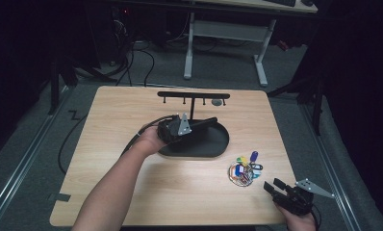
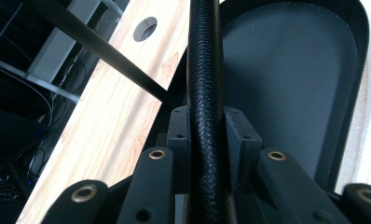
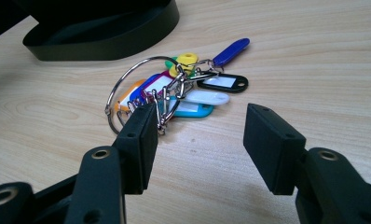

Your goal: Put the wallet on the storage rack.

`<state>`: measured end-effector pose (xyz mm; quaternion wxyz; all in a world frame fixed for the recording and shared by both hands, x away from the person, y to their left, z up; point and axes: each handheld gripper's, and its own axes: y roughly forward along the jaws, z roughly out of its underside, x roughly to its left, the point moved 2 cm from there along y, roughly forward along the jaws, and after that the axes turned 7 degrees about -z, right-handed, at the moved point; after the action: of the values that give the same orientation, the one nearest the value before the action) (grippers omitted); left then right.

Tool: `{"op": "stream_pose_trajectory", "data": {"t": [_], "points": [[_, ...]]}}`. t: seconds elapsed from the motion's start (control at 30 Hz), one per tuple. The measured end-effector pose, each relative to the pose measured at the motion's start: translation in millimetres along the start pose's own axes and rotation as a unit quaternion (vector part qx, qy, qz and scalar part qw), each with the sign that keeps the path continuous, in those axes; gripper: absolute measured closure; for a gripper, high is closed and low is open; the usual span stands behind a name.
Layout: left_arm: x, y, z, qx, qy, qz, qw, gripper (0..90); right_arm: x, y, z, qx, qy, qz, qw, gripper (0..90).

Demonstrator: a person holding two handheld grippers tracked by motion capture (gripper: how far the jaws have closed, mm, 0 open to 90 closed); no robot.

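A black braided cord (image 2: 206,84) runs up between the jaws of my left gripper (image 2: 207,122), which is shut on it. That gripper (image 1: 195,126) hangs over the black oval tray (image 1: 213,147), with the cord's end (image 1: 210,121) sticking out to the right. A black rack with small hooks (image 1: 193,95) rises from the tray's far edge. A metal ring of coloured key tags (image 3: 174,88) lies on the wood just past my open right gripper (image 3: 200,126), whose left pad is close to the ring. Ring (image 1: 242,171) and right gripper (image 1: 272,186) sit at the table's near right corner.
The wooden table (image 1: 132,192) has a round grey cable hole (image 1: 217,102) near its far edge, under the rack's bar. Cables trail off the table's left side onto the grey floor. A white desk frame (image 1: 225,33) stands beyond the table.
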<state>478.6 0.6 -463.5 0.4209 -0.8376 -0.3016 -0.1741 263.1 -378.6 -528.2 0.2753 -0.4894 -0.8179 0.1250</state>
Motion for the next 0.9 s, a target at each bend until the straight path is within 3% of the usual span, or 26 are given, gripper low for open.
{"op": "stream_pose_trajectory", "data": {"t": [0.17, 0.43, 0.9], "points": [[-4.4, 1.8, 4.8, 0.002, 0.001, 0.010, 1.0000, 74.4, -1.0, 0.0, 0.6, 0.000, 0.003, -0.001, 1.0000, 45.4], [-9.0, 0.6, 9.8, 0.027, 0.003, 0.026, 0.9993, 72.9, -0.2, 1.2, 1.0, 0.003, 0.004, 0.000, 1.0000, 45.4], [-14.5, -10.8, 18.9, 0.034, -0.014, 0.055, 0.9978, 65.1, 2.6, 2.7, 0.9, 0.006, 0.002, -0.004, 1.0000, 45.4]]}}
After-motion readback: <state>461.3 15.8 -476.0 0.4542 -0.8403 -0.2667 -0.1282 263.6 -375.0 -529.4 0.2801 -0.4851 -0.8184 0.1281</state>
